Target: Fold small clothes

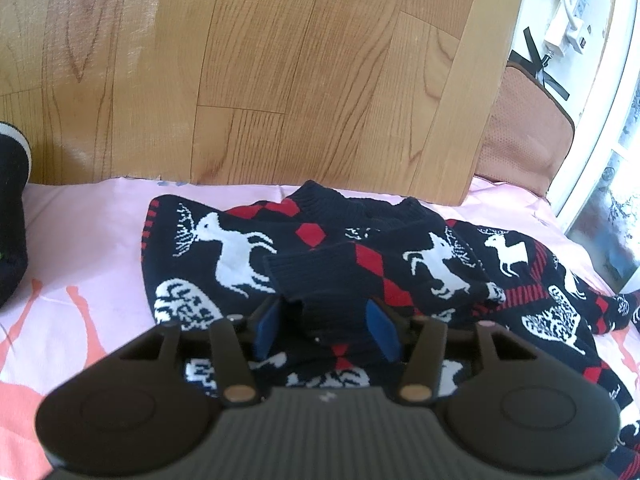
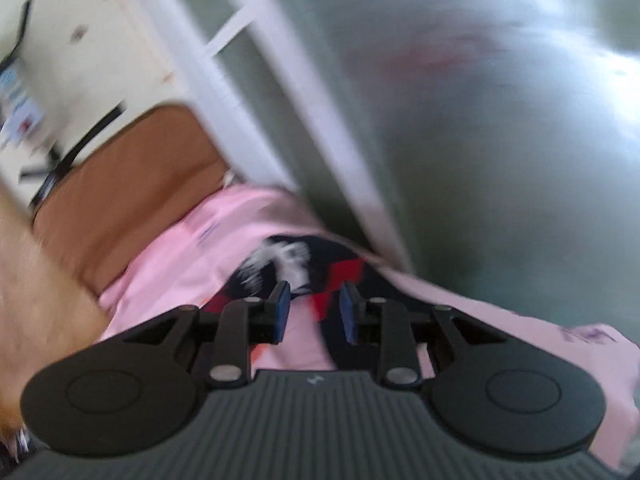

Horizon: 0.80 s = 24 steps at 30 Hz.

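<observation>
A dark navy knit sweater [image 1: 248,248] with white deer and red diamonds lies on the pink sheet [image 1: 88,240], collar toward the wooden board. One sleeve is folded across its chest, ending in a ribbed cuff [image 1: 304,276]. My left gripper [image 1: 324,324] hovers low over that cuff, blue pads [image 1: 266,320] on either side of it with a small gap showing, so it is open. The right wrist view is blurred. There my right gripper [image 2: 315,310] stands open over the sheet [image 2: 192,248] at the edge of the sweater [image 2: 316,252], with dark knit beside its right pad.
A wooden headboard [image 1: 280,60] rises right behind the sweater. A brown cushion [image 1: 524,136] sits at the right by a white window frame [image 1: 592,128]. A dark rolled item with a white rim [image 1: 12,200] lies at the left edge.
</observation>
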Available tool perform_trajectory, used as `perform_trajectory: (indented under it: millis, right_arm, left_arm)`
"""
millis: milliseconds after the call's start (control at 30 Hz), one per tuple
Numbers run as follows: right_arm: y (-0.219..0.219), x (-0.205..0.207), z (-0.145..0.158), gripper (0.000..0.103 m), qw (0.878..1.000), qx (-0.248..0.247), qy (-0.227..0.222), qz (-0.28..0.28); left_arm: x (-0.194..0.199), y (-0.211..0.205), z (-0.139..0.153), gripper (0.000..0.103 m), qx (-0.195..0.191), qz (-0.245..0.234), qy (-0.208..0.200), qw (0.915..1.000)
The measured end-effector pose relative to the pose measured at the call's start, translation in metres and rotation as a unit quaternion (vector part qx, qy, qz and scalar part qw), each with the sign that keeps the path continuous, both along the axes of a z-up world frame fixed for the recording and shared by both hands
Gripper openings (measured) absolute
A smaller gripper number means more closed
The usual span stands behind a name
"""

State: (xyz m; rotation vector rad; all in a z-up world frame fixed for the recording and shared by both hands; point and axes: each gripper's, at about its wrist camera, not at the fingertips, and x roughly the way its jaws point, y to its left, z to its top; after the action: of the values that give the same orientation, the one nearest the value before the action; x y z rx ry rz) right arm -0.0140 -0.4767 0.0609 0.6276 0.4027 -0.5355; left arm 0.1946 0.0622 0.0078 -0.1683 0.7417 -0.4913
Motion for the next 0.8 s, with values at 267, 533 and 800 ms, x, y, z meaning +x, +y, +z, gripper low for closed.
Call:
perform_trajectory:
  millis: [267,533,800]
  right_arm:
    - [0.002,-0.036,-0.032,0.048,0.995,0.079,-0.011,-0.066]
    - [-0.015,0.012,-0.039,0.007,0.995,0.09,0.006,-0.036]
    - [-0.012,0.005,0.096,0.006,0.989,-0.098,-0.085,-0.069]
  left_arm:
    - [-0.001,0.0,0.0,0.052,-0.004,-0.003,0.0,1.0]
    - [0.0,0.0,0.0,0.052,-0.007,-0.004,0.001,1.0]
    - [-0.001,-0.002,0.0,0.055,-0.001,-0.01,-0.001,1.0]
